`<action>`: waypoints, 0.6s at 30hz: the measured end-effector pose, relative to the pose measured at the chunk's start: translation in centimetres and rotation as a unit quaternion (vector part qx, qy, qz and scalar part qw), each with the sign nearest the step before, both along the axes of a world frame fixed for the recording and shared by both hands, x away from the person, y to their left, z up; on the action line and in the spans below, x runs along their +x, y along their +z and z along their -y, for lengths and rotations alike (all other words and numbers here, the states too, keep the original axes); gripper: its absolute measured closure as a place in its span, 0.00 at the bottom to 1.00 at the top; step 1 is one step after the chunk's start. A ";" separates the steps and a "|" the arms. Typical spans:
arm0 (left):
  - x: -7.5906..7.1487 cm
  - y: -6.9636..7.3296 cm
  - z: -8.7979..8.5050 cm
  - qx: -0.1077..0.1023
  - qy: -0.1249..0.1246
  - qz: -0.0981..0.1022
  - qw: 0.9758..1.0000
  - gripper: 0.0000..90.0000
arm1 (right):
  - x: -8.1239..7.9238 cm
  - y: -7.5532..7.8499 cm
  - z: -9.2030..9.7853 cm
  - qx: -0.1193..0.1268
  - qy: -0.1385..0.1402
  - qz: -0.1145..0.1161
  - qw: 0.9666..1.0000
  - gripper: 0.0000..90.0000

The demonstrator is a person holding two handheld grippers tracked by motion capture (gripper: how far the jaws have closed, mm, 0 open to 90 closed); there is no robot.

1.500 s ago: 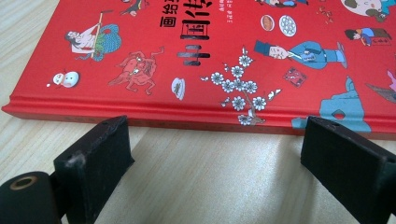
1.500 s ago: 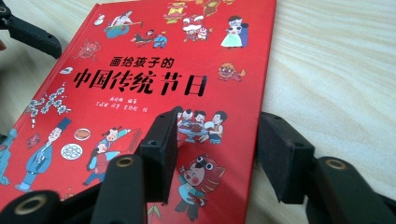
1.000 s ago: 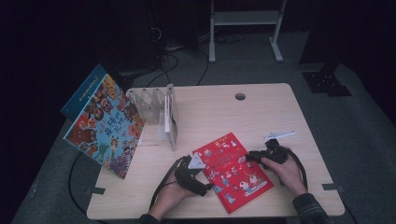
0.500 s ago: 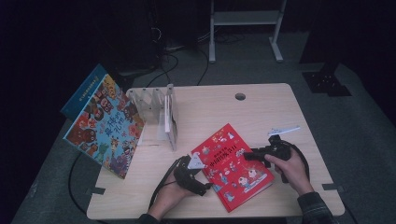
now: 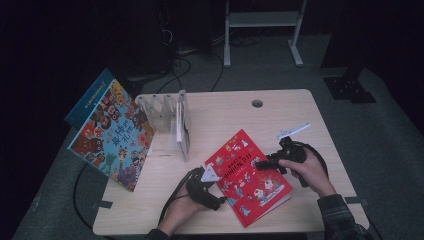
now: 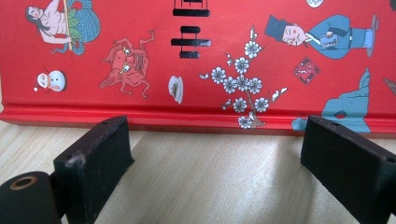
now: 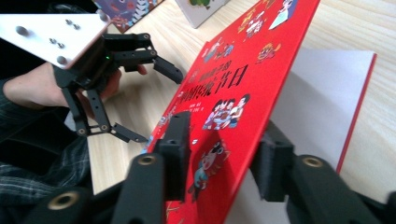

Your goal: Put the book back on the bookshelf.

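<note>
The right hand-held gripper (image 5: 261, 163) is clamped on the front cover of the red picture book (image 5: 248, 176), one jaw above the cover and one beneath it, and the cover stands lifted at a slant off the white page under it; its jaws have just been opening a touch, with the cover between them throughout. From that hand-held gripper the book runs away toward the other hand, its spine edge on the far side. The left hand-held gripper (image 5: 226, 200) lies low on the counter (image 5: 230, 107) with its jaws spread wide and nothing between them, the book's red spine edge lying just ahead of the tips, close but not pinched. Well beyond the left hand-held gripper, a clear rack (image 5: 162, 117) holds one upright book (image 5: 183, 131), and a large colourful book (image 5: 112, 136) leans at the counter's edge next to it.
</note>
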State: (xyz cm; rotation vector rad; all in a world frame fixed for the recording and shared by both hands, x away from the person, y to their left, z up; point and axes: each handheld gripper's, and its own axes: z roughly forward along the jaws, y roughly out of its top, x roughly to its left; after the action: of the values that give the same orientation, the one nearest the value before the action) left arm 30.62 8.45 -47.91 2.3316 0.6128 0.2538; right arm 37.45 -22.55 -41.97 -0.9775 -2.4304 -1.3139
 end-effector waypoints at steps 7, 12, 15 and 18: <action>0.0 0.0 0.0 0.001 -0.001 0.002 1.000 0.09 | 0.7 0.1 0.1 0.021 0.014 -0.027 0.999 0.80; 0.0 0.0 0.0 0.001 -0.002 0.002 1.000 0.08 | 0.8 0.6 -0.2 0.022 0.024 -0.038 0.999 0.83; 0.0 0.0 0.0 0.003 -0.006 0.003 1.000 0.08 | 0.8 0.9 -0.5 0.021 0.024 -0.041 0.999 0.85; 0.0 0.0 0.0 0.004 -0.003 0.003 1.000 0.08 | 0.6 1.0 -0.5 0.025 0.016 -0.045 0.999 0.86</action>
State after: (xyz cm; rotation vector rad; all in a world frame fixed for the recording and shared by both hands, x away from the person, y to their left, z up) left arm 30.64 8.48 -47.89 2.3393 0.6032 0.2601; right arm 38.07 -22.02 -40.94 -0.9587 -2.3256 -1.2839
